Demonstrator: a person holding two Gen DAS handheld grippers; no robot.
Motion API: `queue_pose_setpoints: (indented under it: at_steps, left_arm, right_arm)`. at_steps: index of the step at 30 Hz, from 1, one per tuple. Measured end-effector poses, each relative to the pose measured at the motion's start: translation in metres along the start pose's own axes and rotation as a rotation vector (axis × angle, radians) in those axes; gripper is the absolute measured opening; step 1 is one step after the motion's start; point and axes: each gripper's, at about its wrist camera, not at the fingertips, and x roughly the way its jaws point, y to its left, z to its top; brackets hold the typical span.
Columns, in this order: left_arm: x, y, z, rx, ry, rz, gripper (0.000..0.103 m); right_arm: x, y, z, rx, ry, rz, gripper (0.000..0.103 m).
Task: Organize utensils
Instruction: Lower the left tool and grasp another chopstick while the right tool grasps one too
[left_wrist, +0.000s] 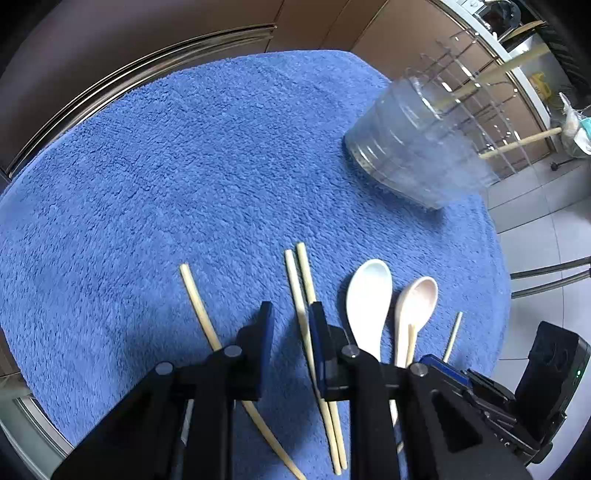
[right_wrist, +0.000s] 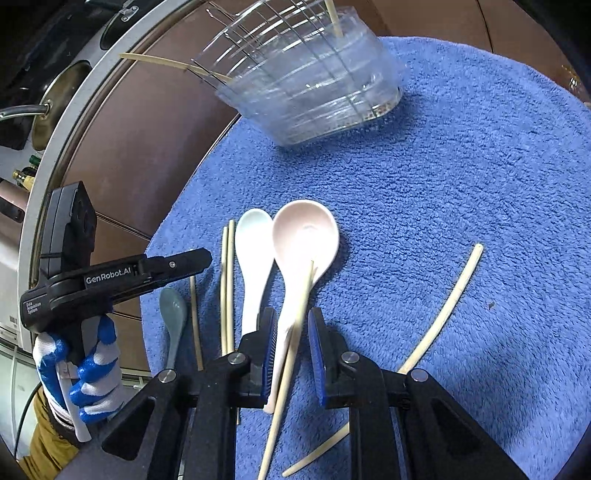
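Here, glossy rounded spoons (right_wrist: 295, 236) dent fluffy towel (right_wrist: 461, 166).

Towel (left_wrist: 184, 177): mid blue, fleecy, nap mottled lighter and darker. Tabletop beneath: dull brown, silver-grey rim.

Holder (right_wrist: 314, 92): clear plastic, faintly bluish, ribbed with pale horizontal lines; thin wire grid above it.

Chopsticks (left_wrist: 301, 295): pale straw yellow, plain. Same colour on the single stick (right_wrist: 299, 317) lying over the pink spoon.

Spoons: white spoon (right_wrist: 255, 251) with a cool bluish tint; pink spoon (right_wrist: 306, 236), very pale; small grey-green spoon (right_wrist: 173, 314).

Left gripper (left_wrist: 290, 317) and right gripper (right_wrist: 291, 321): black bodies, deep blue pads, silver pivot screws, white lettering.

Gloved hand (right_wrist: 79, 373): white knit with bright blue coating. Sleeve: mustard brown.
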Motion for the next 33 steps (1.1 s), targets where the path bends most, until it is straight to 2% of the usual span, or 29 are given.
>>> queue_pose_setpoints:
  at_steps: [9, 20, 27, 33]
  left_arm:
    - [0.018, -0.015, 0.002, 0.04, 0.032, 0.059, 0.017]
    - [0.032, -0.031, 0.021, 0.017, 0.075, 0.087, 0.017]
    - [0.028, -0.022, 0.025, 0.022, 0.069, 0.062, 0.017]
    - [0.021, -0.009, 0.024, 0.028, 0.076, 0.071, 0.016]
  right_arm:
    - [0.019, 0.005, 0.0, -0.014, 0.028, -0.019, 0.016]
    - [0.036, 0.011, 0.002, 0.004, 0.05, 0.009, 0.015]
    - [0.031, -0.001, 0.004, 0.017, 0.061, 0.042, 0.012]
    - [0.018, -0.013, 0.008, 0.016, 0.06, 0.049, 0.009]
